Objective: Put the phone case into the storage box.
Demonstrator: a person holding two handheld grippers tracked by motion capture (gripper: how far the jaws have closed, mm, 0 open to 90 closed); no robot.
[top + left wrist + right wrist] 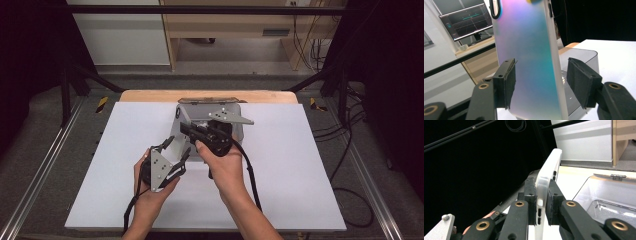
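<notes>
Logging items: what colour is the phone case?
Iridescent pink-to-blue on the case, frosted white rim; best seen in the left gripper view.

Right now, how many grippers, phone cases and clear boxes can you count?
Grippers: 2, left gripper and right gripper
Phone cases: 1, the phone case
Clear boxes: 1, the clear box
Total: 4

Phone case: upright between right gripper pads. Left gripper: jaws either side of it, apparently apart. Open box: behind, mid-table.
</notes>
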